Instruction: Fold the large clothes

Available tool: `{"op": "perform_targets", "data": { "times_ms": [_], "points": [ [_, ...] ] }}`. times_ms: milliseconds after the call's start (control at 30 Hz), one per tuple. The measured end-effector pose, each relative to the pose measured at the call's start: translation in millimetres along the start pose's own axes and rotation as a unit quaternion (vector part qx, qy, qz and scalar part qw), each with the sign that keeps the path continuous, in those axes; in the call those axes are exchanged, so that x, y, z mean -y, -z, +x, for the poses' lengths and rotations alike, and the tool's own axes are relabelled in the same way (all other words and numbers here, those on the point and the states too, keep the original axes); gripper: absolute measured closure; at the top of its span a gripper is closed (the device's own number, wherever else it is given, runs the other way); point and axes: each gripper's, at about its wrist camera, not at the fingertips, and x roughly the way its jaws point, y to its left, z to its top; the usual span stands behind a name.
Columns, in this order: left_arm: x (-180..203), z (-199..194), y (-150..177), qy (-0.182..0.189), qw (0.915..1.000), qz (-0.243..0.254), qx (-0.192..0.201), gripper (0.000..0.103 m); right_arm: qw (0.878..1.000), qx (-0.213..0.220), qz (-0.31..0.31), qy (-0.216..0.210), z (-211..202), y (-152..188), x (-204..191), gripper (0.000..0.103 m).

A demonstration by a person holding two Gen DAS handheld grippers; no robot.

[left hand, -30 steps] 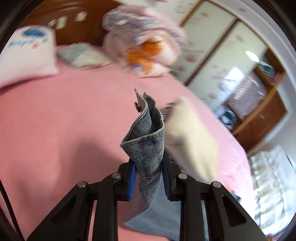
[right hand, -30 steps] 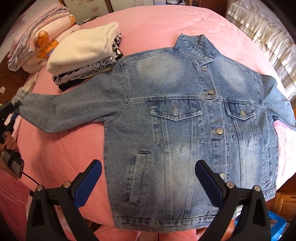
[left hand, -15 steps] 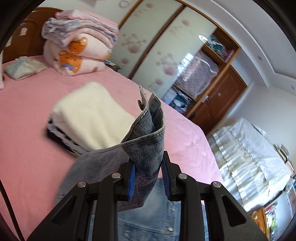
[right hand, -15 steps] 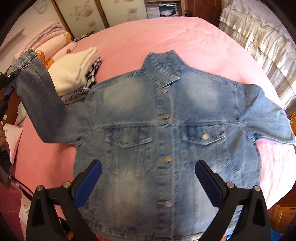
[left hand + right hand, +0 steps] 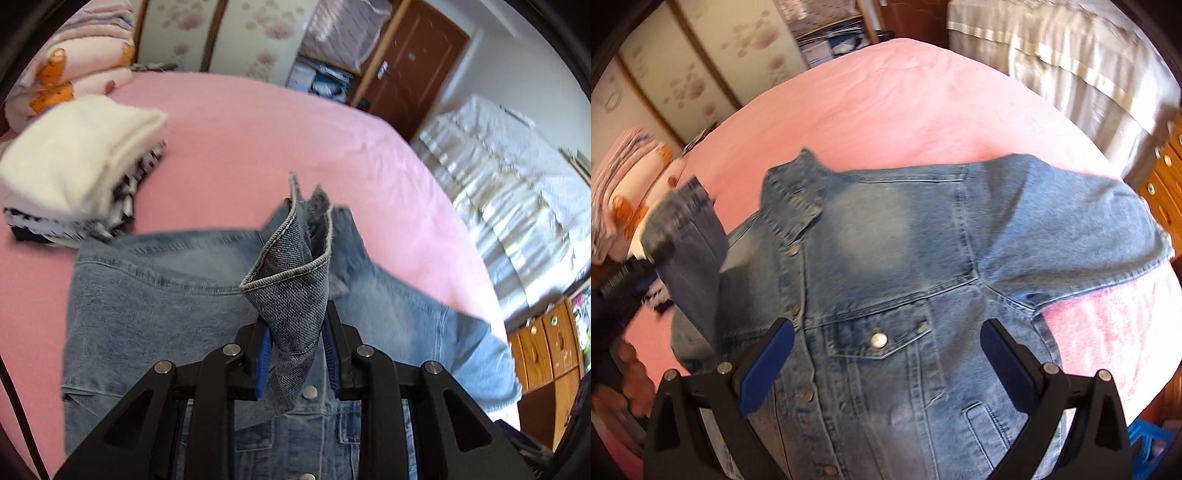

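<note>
Jacket [image 5: 886, 258] — lies front-up on the bed [image 5: 886, 92], collar toward the far side, hem toward the near edge. One sleeve [image 5: 1071, 229] is spread flat, out to the right in the right wrist view. The other sleeve's cuff [image 5: 291, 291] is pinched in the left gripper [image 5: 297, 354], lifted over the jacket's chest. The right gripper [image 5: 886, 354] hangs above the chest pocket [image 5: 879, 339], jaws apart, nothing between them. Stack of folded clothes [image 5: 74, 166] — on the bed beside the jacket's shoulder, left in the left wrist view. Rolled bedding [image 5: 74, 66] behind the stack. Wardrobe doors [image 5: 229, 33] beyond the bed.
</note>
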Motion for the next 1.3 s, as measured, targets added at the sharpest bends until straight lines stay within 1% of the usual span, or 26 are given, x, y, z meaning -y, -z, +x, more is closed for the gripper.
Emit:
{"op": "perform_targets", "data": {
  "times_ms": [33, 100, 133, 167, 300, 400, 433, 467, 500, 533, 567, 633, 733, 867, 967, 1033, 1133, 1233, 1300],
  "points": [
    [11.2, 11.5, 2.6, -0.005, 0.9998, 0.009, -0.016, 0.079, 1.0, -0.001, 0.014, 0.002, 3.4, -1.6, 7.6, 0.002],
    [10.0, 27.7, 9.8, -0.014, 0.999, 0.025, -0.035, 0.079, 1.0, -0.006, 0.028, 0.006, 9.4, -3.1, 16.6, 0.002],
    [15.5, 36.3, 14.3, -0.019, 0.9981, 0.032, -0.049, 0.079, 0.999, -0.01, 0.032, 0.006, 12.9, -4.0, 20.2, 0.002],
    [17.4, 44.3, 18.0, -0.018, 0.9973, 0.037, -0.06, 0.078, 0.999, -0.014, 0.035, 0.007, 16.5, -4.5, 22.8, 0.002],
    [21.9, 66.1, 31.2, -0.021, 0.9945, 0.042, -0.093, 0.076, 0.999, -0.03, 0.035, 0.002, 29.2, -5.8, 27.5, 0.002],
    [22.5, 71.5, 36.8, -0.018, 0.9925, 0.041, -0.114, 0.067, 0.999, -0.039, 0.026, -0.003, 36.6, -6.7, 25.1, 0.002],
    [19.8, 72.9, 35.2, -0.015, 0.992, 0.04, -0.119, 0.061, 0.999, -0.039, 0.024, -0.006, 38.2, -7.1, 24.5, 0.002],
    [17.2, 71.0, 34.9, -0.013, 0.9919, 0.038, -0.121, 0.051, 0.999, -0.04, 0.022, -0.006, 39.7, -7.3, 23.3, 0.002],
    [15.8, 68.8, 34.0, -0.015, 0.9919, 0.036, -0.121, 0.045, 0.999, -0.041, 0.02, -0.007, 40.8, -7.5, 22.0, 0.002],
    [14.0, 62.8, 33.0, -0.015, 0.9925, 0.033, -0.117, 0.037, 0.999, -0.041, 0.019, -0.008, 42.4, -7.6, 20.9, 0.002],
    [11.6, 57.3, 30.3, -0.012, 0.9929, 0.032, -0.114, 0.031, 0.999, -0.043, 0.018, -0.009, 45.1, -7.4, 19.5, 0.002],
    [3.3, 42.5, 25.2, -0.012, 0.9937, 0.031, -0.107, 0.025, 0.999, -0.047, 0.015, -0.01, 50.1, -7.3, 16.0, 0.002],
    [-11.2, 26.1, 21.4, -0.038, 0.9936, 0.036, -0.1, 0.021, 0.998, -0.058, 0.009, -0.019, 60.7, -6.4, 8.3, 0.002],
    [-49.5, 6.6, 25.2, -0.088, 0.9901, 0.032, -0.105, 0.016, 0.995, -0.086, 0.008, -0.048, 80.3, -5.0, -7.8, 0.002],
    [-89.5, -4.4, 37.4, -0.133, 0.9837, 0.013, -0.121, 0.016, 0.991, -0.107, 0.025, -0.074, 98.4, -3.5, -20.3, 0.003],
    [-116.7, -11.0, 46.7, -0.16, 0.9783, -0.007, -0.132, 0.016, 0.989, -0.122, 0.037, -0.08, 111.9, -3.1, -28.6, 0.013],
    [-163.5, -20.6, 64.1, -0.195, 0.9673, -0.053, -0.154, 0.016, 0.985, -0.142, 0.052, -0.083, 131.8, -1.4, -40.1, 0.017],
    [-198.7, -25.8, 79.6, -0.218, 0.9587, -0.079, -0.165, 0.016, 0.98, -0.156, 0.088, -0.087, 148.8, -0.1, -41.8, 0.022],
    [-214.0, -27.0, 87.8, -0.229, 0.954, -0.086, -0.173, 0.016, 0.979, -0.157, 0.105, -0.079, 156.2, 0.3, -41.7, 0.023]
  ]
}}
